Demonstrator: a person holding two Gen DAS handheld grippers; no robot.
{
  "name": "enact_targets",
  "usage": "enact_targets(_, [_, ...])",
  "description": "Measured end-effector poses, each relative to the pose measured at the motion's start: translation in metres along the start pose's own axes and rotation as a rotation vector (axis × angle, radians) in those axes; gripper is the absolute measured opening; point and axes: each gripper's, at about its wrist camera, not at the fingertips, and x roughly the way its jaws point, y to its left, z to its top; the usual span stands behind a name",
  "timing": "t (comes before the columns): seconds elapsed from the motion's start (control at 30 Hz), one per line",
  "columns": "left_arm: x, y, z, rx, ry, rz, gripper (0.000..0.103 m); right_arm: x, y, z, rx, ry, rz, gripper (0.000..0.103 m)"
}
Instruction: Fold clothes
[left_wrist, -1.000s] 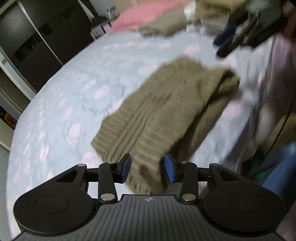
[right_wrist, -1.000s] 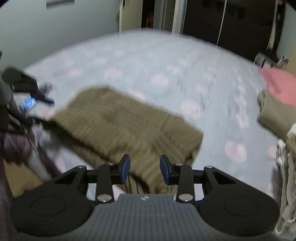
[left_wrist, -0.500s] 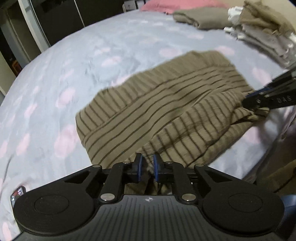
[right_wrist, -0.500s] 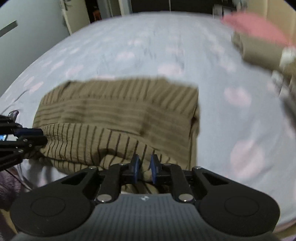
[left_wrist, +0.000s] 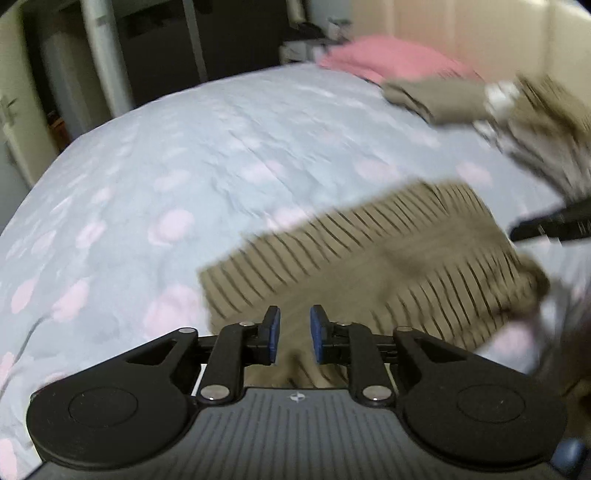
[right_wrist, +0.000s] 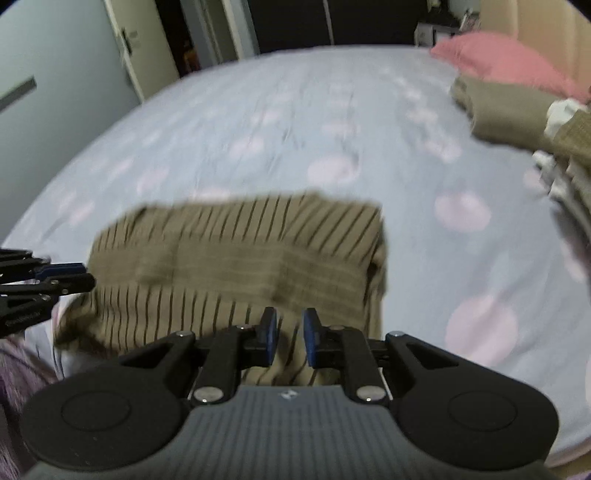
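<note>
Folded olive-brown striped sweater (left_wrist: 369, 258) lying on the near part of a grey-blue bedsheet with pink spots (left_wrist: 166, 177), close to the bed's near edge. Left gripper (left_wrist: 294, 334) angled steeply down over the sweater's near left corner, blue pads parted by a narrow gap and opening, cloth visible below the gap but not pinched. Right gripper (right_wrist: 286, 341) tilted down likewise over the near right part of the same sweater (right_wrist: 240, 258), jaws a little apart and opening, fabric beneath them, pads not pressing on it. Each gripper pointing roughly towards the bed's far side, and each showing as a dark tip at the edge of the other's view. Pink pillow (right_wrist: 506, 62) and stacked folded clothes (right_wrist: 517, 114) at the far right of the bed; much blur throughout.
</note>
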Motion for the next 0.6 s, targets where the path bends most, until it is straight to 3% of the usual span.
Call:
enact_targets(0.1, [0.008, 0.03, 0.013, -0.125, -0.01, 0.041, 0.033, 0.006, -0.019, 0.016, 0.094, -0.027, -0.024, 0.04])
enact_targets(0.13, [0.01, 0.04, 0.017, -0.168, -0.012, 0.052, 0.048, 0.008, -0.026, 0.02, 0.139, -0.032, -0.026, 0.042])
enact_targets(0.17, [0.015, 0.05, 0.017, -0.227, -0.007, 0.029, 0.057, 0.011, -0.034, 0.024, 0.184, -0.035, -0.023, 0.052])
enact_targets(0.2, [0.019, 0.059, 0.017, -0.285, -0.002, 0.005, 0.058, 0.015, -0.041, 0.027, 0.227, -0.038, -0.012, 0.061])
enact_targets(0.33, [0.042, 0.078, 0.004, -0.43, 0.047, -0.071, 0.059, 0.032, -0.057, 0.03, 0.305, -0.035, 0.024, 0.067])
enact_targets(0.6, [0.072, 0.073, -0.02, -0.45, 0.151, -0.106, 0.061, 0.069, -0.067, 0.022, 0.352, 0.087, 0.055, 0.07])
